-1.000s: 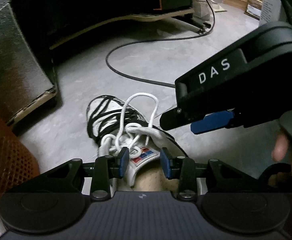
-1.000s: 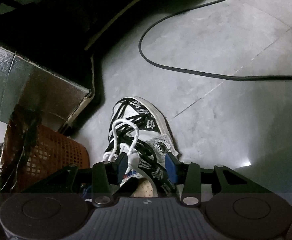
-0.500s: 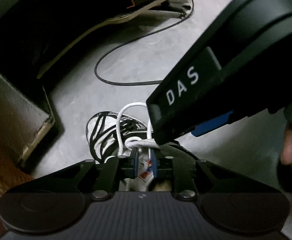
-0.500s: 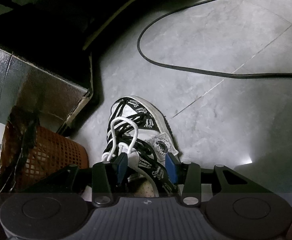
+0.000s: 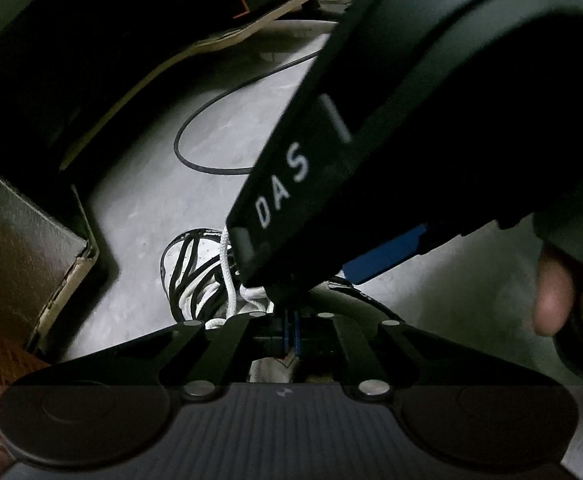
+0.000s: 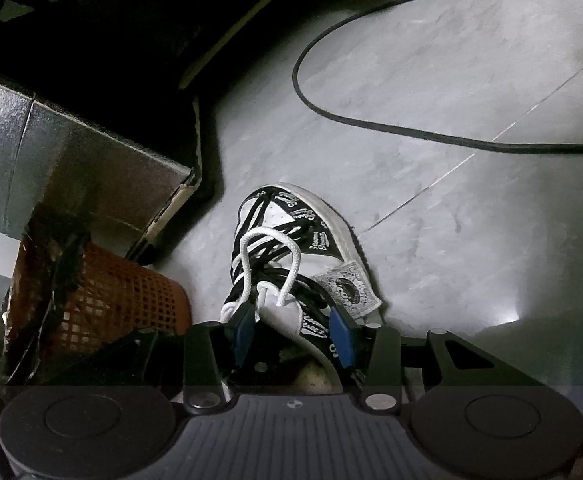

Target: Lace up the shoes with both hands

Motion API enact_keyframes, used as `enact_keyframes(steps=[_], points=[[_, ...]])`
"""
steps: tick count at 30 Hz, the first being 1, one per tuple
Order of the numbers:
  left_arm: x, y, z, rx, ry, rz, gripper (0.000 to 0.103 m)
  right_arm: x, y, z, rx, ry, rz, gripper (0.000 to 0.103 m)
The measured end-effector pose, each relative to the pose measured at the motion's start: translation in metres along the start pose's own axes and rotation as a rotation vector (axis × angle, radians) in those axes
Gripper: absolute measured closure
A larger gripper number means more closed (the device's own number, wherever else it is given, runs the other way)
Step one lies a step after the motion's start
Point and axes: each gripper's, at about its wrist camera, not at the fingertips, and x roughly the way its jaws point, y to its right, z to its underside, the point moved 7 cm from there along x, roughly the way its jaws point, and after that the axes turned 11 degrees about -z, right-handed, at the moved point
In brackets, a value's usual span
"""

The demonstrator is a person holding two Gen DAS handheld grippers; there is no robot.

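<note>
The shoe [image 6: 291, 248] is seen whole on the floor [image 6: 431, 208] only in the right view. The right gripper [image 6: 291, 330] is held with jaws apart over its tongue. The left gripper [image 5: 291, 330], with jaws just closed together, is shown only in the left view; whether the lace [image 5: 227, 280] is pinched cannot be told.

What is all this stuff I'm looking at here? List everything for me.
sneaker: one, black and white, on the floor, worn on a foot
shoelace: one, white, looped over the sneaker's tongue
cable: one, black, curving across the floor
basket: one, orange mesh, left of the sneaker
floor: grey tiles
left gripper: black, blue pads, just closed; whether it pinches the lace is hidden
right gripper: black, blue pads, open over the sneaker
hand: fingertip, holding the right gripper
</note>
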Motion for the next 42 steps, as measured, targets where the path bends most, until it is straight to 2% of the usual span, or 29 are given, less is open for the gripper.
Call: enact_keyframes(steps=[12,19,24,30,36,42], points=[[-0.003,-0.004,0.006,-0.023,0.011,0.005,0.100,0.020,-0.005,-0.016,0.006,-0.114,0.021,0.053],[-0.002,-0.008,0.009,-0.042,0.001,0.007,0.100,0.043,-0.019,-0.012,-0.199,-0.261,0.134,0.052],[0.000,-0.009,0.010,-0.064,-0.019,0.004,0.100,0.037,-0.004,-0.013,-0.121,-0.215,0.125,0.052],[0.003,-0.024,0.019,-0.127,-0.069,-0.017,0.100,0.036,-0.012,-0.013,-0.193,-0.189,0.149,0.052],[-0.015,-0.033,0.035,-0.173,-0.109,-0.034,0.100,0.035,-0.006,-0.012,-0.127,-0.164,0.126,0.052],[-0.039,-0.028,0.037,-0.170,-0.093,-0.019,0.100,0.035,-0.005,-0.010,-0.109,-0.149,0.117,0.052]])
